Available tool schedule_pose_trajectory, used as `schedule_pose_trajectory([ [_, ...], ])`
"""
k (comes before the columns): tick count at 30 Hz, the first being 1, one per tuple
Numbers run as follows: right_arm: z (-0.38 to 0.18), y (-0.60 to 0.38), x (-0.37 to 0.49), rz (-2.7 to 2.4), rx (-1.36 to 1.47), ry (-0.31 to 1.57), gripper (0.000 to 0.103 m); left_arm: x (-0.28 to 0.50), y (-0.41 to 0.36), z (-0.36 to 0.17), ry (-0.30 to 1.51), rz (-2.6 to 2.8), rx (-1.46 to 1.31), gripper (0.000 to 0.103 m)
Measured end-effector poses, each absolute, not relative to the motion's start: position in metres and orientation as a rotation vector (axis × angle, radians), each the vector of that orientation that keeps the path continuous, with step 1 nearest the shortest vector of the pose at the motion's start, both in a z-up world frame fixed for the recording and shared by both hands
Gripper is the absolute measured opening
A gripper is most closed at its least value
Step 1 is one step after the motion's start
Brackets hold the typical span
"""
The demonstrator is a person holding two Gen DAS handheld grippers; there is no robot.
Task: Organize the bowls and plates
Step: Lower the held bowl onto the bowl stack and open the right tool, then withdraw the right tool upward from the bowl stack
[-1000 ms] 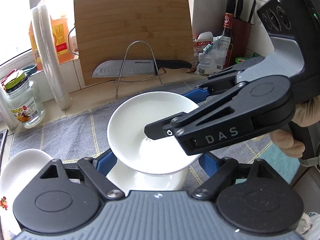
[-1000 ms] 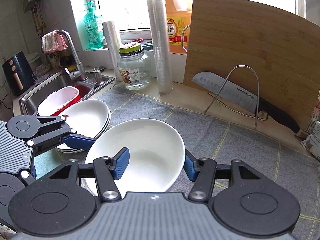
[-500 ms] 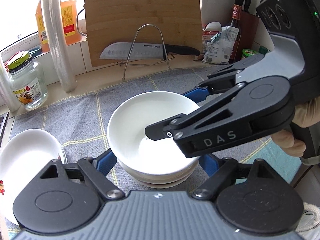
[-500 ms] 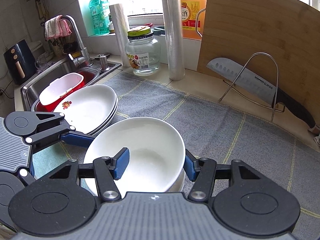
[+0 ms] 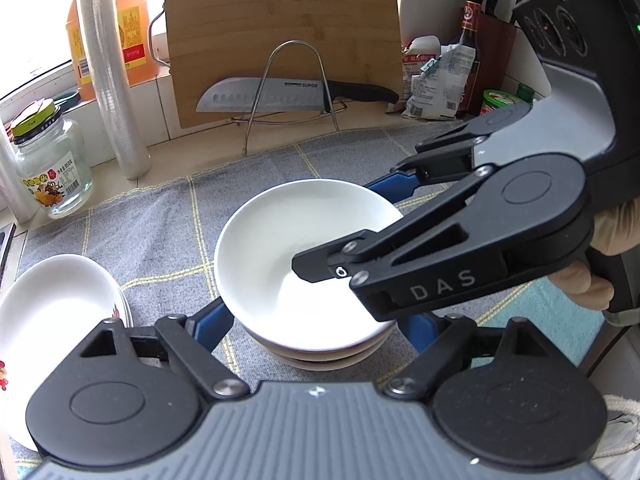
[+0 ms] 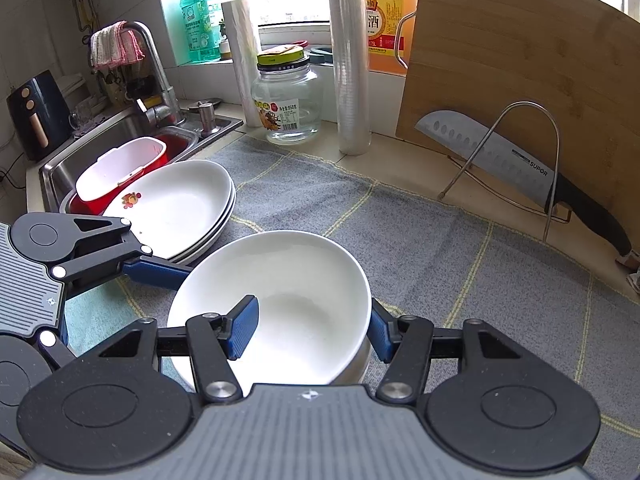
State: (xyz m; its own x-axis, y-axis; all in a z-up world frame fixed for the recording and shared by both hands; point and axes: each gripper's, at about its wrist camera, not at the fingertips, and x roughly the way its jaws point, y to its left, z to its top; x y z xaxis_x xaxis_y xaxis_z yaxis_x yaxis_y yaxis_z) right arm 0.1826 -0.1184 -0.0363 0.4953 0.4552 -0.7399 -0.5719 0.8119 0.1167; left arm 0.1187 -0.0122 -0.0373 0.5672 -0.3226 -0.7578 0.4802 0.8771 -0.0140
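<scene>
1. Left wrist view: the left gripper stands released, its blue fingers flanking a stack of white bowls on a grey cloth that covers the tabletop; the pads do not press on the stack. The top bowl sits tilted in the stack. The right gripper reaches in from the right, clenched on that bowl's rim, one finger inside and one outside. White plates lie stacked at the left. A cutting board leans on the wall, with a knife in a wire rack before it; a jar stands at the left
2. Right wrist view: the right gripper grips the top bowl, its left finger inside and its right finger outside the rim. The bowl rests on the stack, of which only an edge shows under it. The left gripper comes in from the left, one finger touching or just beside the bowl's outer wall. The plates lie beside a sink that holds a red tub
</scene>
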Motion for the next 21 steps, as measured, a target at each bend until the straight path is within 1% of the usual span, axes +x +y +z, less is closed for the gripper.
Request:
schedule_pose_trajectory([
  [6,-0.036,-0.117,0.180,0.623,-0.161,0.844,0.065,0.119,-0.012,-0.037,0.842,-0.478,0.207,0.088],
  [9,-0.037,-0.117,0.180,0.630,-0.154,0.845,0.070,0.118,-0.012,-0.037,0.840,-0.479,0.212,0.088],
  [12,-0.037,-0.116,0.179,0.629,-0.161,0.842,0.071,0.119,-0.012,-0.038,0.841,-0.481,0.211,0.088],
  [14,-0.036,-0.116,0.179,0.636,-0.150,0.845,0.074,0.118,-0.011,-0.039,0.848,-0.482,0.206,0.089],
  [19,-0.034,-0.119,0.177,0.644,-0.137,0.830,0.088,0.111,-0.007,-0.034,0.818,-0.504,0.212,0.094],
  [21,-0.031,-0.119,0.176,0.645,-0.137,0.817,0.088,0.109,-0.007,-0.032,0.812,-0.502,0.218,0.095],
])
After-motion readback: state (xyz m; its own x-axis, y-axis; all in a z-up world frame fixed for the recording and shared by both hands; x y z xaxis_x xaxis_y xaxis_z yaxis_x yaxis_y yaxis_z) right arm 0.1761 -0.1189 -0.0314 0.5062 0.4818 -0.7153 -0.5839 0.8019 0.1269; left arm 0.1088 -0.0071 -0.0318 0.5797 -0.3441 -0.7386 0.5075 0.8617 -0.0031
